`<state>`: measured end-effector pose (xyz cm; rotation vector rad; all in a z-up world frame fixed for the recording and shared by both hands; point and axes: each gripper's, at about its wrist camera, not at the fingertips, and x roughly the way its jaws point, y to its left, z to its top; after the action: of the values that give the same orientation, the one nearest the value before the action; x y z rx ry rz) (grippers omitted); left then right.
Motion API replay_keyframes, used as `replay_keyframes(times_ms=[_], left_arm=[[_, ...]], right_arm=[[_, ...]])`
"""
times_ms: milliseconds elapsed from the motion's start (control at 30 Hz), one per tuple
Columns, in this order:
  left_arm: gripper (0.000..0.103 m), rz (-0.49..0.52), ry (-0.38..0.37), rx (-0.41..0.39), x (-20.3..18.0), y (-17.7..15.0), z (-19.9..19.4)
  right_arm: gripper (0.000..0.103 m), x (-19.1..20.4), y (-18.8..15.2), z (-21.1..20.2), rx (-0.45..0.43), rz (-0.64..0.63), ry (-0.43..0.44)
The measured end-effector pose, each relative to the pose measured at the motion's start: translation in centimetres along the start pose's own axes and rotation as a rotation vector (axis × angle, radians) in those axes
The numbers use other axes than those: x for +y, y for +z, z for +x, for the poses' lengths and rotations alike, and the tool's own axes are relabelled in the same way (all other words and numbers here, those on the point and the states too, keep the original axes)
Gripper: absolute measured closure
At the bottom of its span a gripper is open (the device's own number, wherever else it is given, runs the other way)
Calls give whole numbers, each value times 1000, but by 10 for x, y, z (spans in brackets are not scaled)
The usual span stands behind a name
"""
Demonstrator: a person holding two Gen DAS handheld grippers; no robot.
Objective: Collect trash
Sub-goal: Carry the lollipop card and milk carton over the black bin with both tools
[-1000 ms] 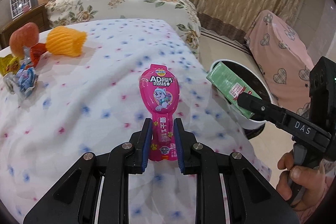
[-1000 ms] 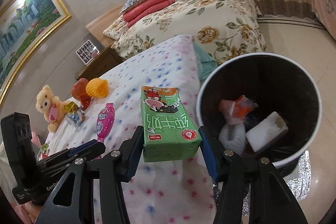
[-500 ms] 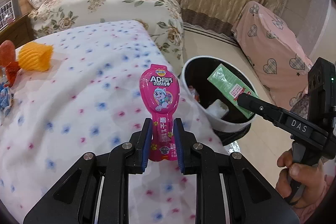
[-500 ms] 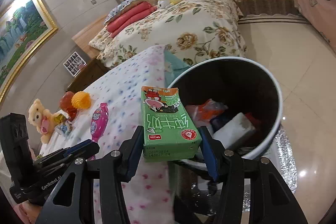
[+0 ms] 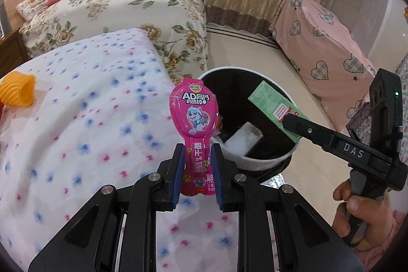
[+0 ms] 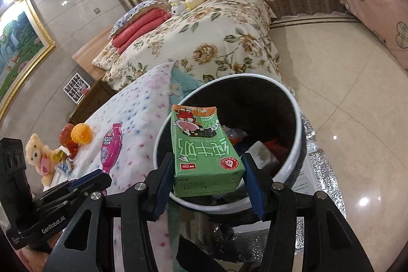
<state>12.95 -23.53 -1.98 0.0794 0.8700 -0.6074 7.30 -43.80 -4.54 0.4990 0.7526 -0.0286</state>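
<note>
My left gripper [image 5: 196, 157] is shut on the stem of a pink snack wrapper [image 5: 195, 114] that stands upright, at the bed's edge just left of the bin. My right gripper [image 6: 207, 170] is shut on a green milk carton [image 6: 204, 149], held over the near rim of the round bin [image 6: 297, 152]. The left wrist view shows that carton [image 5: 274, 107] above the bin [image 5: 270, 158], which has a white rim and a dark inside. The right wrist view shows the pink wrapper [image 6: 111, 147] at the left in the other gripper. Inside the bin lie a white block [image 5: 243, 138] and orange scraps [image 6: 236, 135].
A dotted white blanket [image 5: 84, 119] covers the near bed. On it lie an orange foam net [image 5: 17, 91], a teddy bear [image 6: 39, 154] and small wrappers [image 6: 62, 159]. A floral bed [image 5: 122, 14] stands behind, pink-covered furniture [image 5: 323, 42] to the right, and tiled floor [image 6: 339, 83] surrounds the bin.
Both grippers have moved across the bed toward the bin. The carton now hangs over the bin's opening, and the pink wrapper has reached the bed's edge beside it. Both grips are unchanged.
</note>
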Motion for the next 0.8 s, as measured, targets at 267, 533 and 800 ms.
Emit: replay_keyframes(times_ms=[267,533,800], left_arm=[[84,41,-8,9,-19,10,12],[84,65,-8,24,-29,20,25],[84,75,-5,36,-34,26,37]], right_arm=[[50,-9,7,3,2,2,-19],[50,-15,16,7,5,2,-34],[50,-18,24,12,12,-5,-44]])
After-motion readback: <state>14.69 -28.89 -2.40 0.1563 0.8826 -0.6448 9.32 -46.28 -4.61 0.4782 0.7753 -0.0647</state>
